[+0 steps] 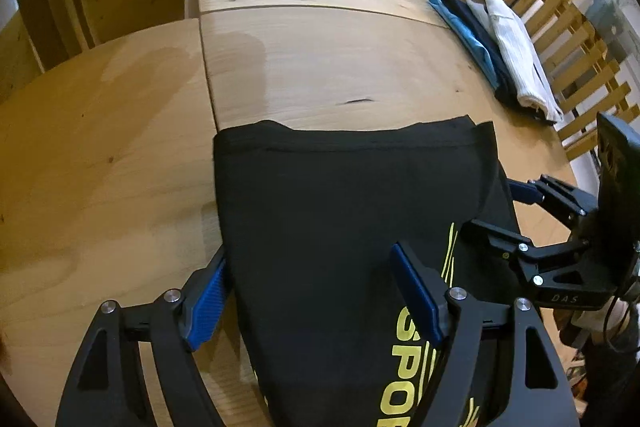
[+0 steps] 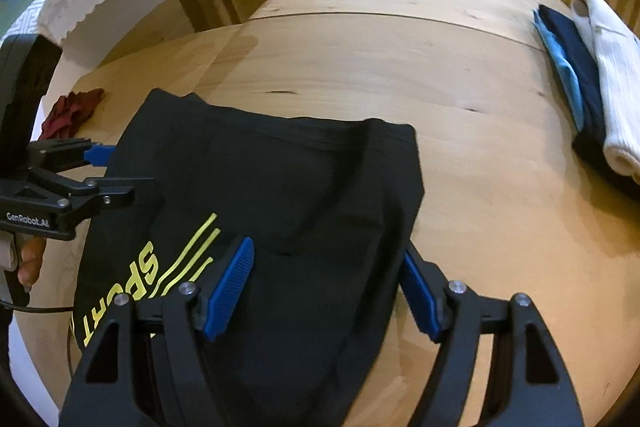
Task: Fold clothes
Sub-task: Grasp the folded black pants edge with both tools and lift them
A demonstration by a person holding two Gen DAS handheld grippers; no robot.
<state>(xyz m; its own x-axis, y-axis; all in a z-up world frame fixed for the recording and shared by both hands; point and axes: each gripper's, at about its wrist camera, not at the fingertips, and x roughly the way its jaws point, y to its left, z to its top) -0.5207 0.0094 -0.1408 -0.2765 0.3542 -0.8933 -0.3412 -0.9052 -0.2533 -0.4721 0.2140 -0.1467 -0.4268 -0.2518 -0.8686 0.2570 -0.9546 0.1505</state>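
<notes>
On the desk [image 1: 320, 59] lies the black shirt [image 1: 340, 207], partly folded; folded clothes [image 1: 504, 55] wait aside. Left gripper [image 1: 316, 303] and right gripper [image 2: 328, 291] stand spread, holding nothing. More folds seem left.

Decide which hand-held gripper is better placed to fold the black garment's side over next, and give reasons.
Probably the right hand-held gripper: its open fingers straddle the black garment's right edge. The left hand-held gripper likewise straddles the opposite edge, so it's close.

Left tongs [image 1: 316, 295] and right tongs [image 2: 328, 287] both gape wide, side by side, pointing forward.
</notes>
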